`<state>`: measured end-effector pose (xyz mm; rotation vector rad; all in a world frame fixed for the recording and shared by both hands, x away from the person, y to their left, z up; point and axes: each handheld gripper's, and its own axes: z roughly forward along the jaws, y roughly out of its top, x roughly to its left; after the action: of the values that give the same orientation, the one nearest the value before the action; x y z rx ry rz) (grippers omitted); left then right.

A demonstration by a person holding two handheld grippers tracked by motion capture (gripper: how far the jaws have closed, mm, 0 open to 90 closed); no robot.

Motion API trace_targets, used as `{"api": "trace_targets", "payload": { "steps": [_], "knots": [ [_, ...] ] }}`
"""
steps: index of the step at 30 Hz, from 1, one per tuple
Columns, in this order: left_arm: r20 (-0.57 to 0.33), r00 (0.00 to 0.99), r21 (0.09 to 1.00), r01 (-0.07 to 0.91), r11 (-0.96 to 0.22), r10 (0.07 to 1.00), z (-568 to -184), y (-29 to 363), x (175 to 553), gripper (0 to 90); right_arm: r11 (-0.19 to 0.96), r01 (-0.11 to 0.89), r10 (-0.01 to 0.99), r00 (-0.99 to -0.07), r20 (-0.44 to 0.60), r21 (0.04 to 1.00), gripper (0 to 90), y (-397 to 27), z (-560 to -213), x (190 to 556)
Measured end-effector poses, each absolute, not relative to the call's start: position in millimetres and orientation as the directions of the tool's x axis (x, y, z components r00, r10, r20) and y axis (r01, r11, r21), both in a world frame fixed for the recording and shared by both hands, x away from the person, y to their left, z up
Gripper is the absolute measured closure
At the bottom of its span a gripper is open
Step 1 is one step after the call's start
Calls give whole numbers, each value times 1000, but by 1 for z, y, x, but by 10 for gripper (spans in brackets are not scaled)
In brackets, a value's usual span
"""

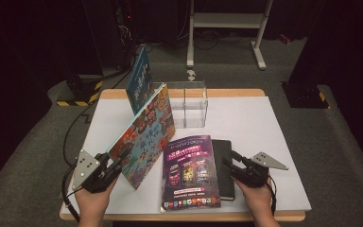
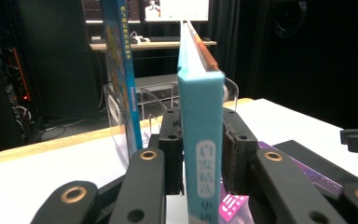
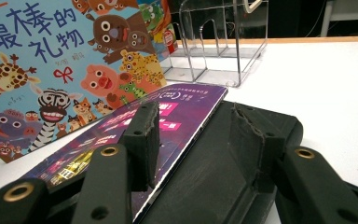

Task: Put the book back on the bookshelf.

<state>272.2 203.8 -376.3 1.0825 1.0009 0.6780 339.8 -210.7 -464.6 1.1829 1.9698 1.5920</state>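
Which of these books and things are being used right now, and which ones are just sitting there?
In use:
- animal picture book, stood on edge, its spine between the left gripper's jaws
- clear rack, which the book leans toward
- blue book, already standing in the rack

Just lying about, probably waiting their turn:
- purple magazine, flat on the table
- black notebook, beside the right gripper

Picture book (image 1: 144, 135) propped left of magazine (image 1: 190, 172), notebook (image 1: 223, 168) right, clear rack (image 1: 189, 105) behind.

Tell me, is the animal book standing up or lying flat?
Standing on its edge, tilted. The animal book rises from the table, with its spine between the left gripper's jaws.
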Motion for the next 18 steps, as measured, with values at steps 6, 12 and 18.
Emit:
{"api": "trace_targets", "payload": {
  "steps": [6, 12, 18],
  "knots": [
    [-318, 427, 939, 18, 343, 847, -377, 198, 279, 720, 24, 387, 770, -595, 230, 922, 526, -210, -465, 339],
    [-320, 435, 937, 13, 349, 842, -377, 191, 286, 713, 20, 386, 770, -594, 232, 922, 525, -211, -464, 339],
    [-305, 434, 943, 12, 333, 848, -379, 186, 291, 696, 17, 386, 768, -596, 235, 923, 525, -211, -464, 339]
  ]
}}
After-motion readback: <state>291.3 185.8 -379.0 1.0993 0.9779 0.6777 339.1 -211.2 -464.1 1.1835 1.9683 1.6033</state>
